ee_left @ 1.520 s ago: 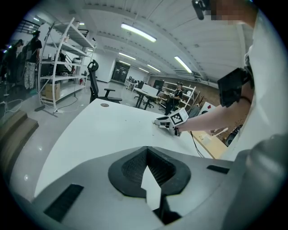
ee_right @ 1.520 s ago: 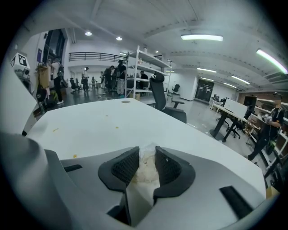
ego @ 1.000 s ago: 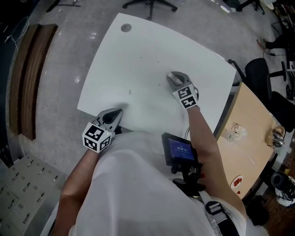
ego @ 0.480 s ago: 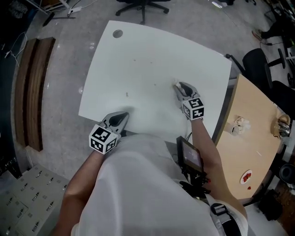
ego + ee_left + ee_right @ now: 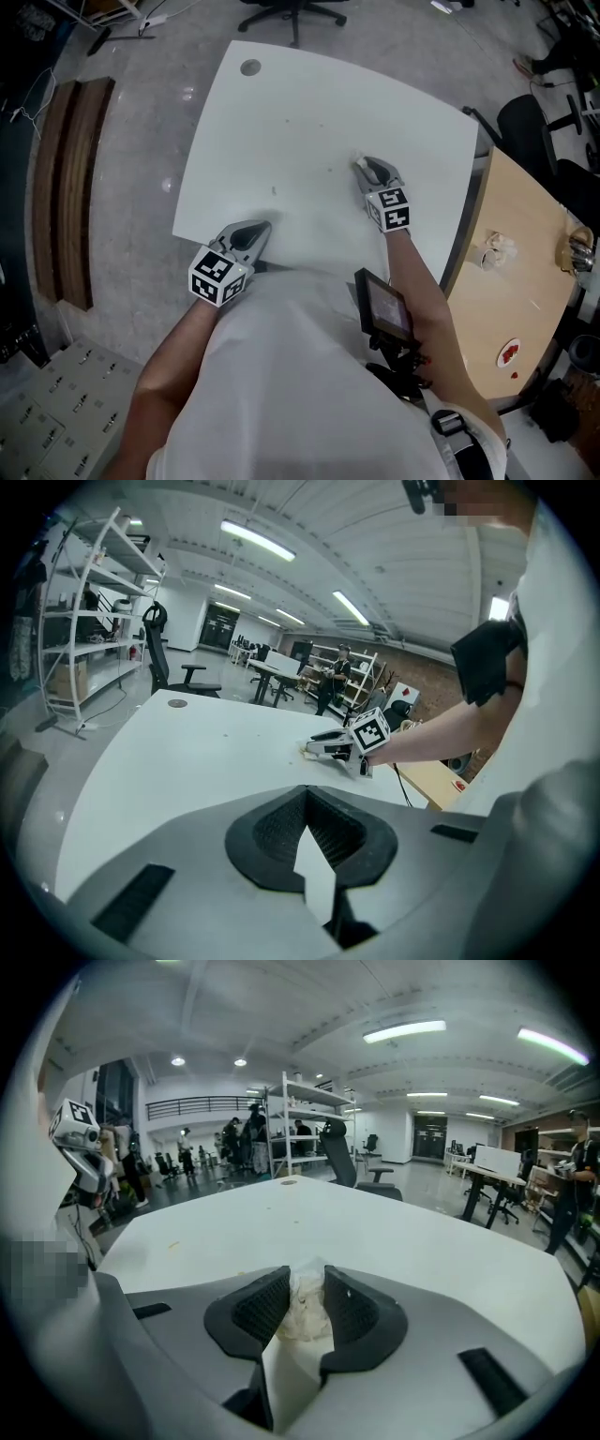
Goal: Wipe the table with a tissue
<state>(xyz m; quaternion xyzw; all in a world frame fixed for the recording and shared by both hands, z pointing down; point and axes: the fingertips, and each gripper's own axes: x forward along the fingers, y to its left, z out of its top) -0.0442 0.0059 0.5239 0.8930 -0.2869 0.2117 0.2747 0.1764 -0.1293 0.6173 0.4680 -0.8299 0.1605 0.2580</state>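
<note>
Now the right gripper [image 5: 366, 167] pinches the tissue [image 5: 305, 1302] in its fingers on the worktop [image 5: 300, 103] near the right edge; the left gripper [image 5: 253, 231] sits at the near edge, fingers pressed together.

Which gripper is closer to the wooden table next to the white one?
Right. The right gripper is by the white table's edge facing the wooden table, its fingers closed on the tissue. The left gripper sits at the near edge, farther away.
</note>
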